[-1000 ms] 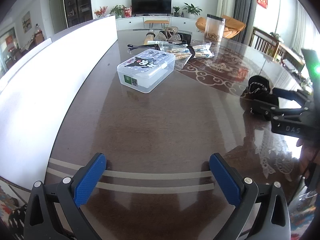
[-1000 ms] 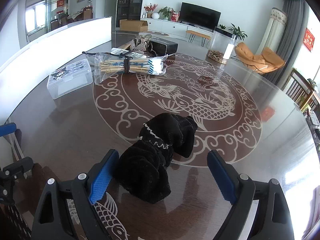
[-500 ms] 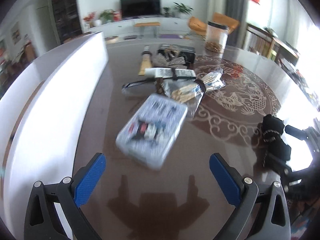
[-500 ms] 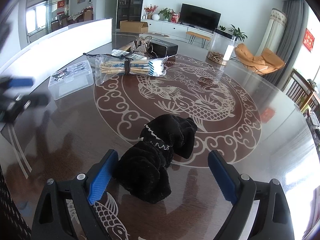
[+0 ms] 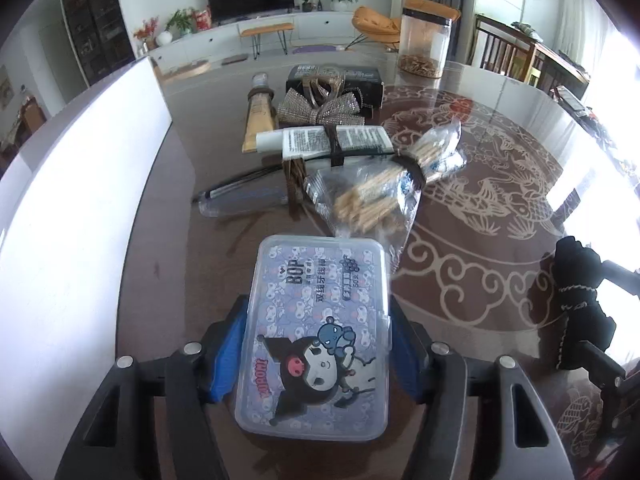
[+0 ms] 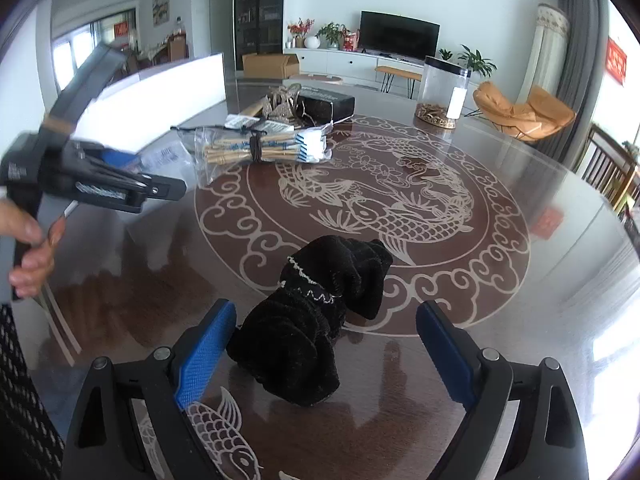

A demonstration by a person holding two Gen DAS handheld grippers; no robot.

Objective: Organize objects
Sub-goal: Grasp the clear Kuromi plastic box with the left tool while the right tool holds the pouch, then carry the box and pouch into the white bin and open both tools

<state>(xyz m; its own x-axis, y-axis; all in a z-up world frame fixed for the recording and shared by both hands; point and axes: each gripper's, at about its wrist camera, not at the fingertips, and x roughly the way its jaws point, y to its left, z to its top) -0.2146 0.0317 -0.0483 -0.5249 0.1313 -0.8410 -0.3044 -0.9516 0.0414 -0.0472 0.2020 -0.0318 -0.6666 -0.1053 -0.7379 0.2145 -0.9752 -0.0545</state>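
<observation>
Round glass-topped dragon table (image 5: 500,184) under both tools. Left gripper (image 5: 316,344) straddling the clear cartoon-printed floss-pick box (image 5: 320,332), jaws closing now, 1 blue pad tight along each long side; whether the pads press yet, hard to tell. Box long axis running straight ahead along the fingers, so squeezed across the short width, near end back toward the tool, far end just short of the bagged bundle of wooden sticks (image 5: 384,196). Probably a lift next, and centring between the pads looks good for that.

Right gripper (image 6: 326,354) standing wide, gripping nothing. Black velvet scrunchie (image 6: 316,320) between the fingers, hard by the left pad, well clear of the right pad, bulk stretching ahead and rightward. Right tool nearer the scrunchie, left tool nearer the box.
</observation>
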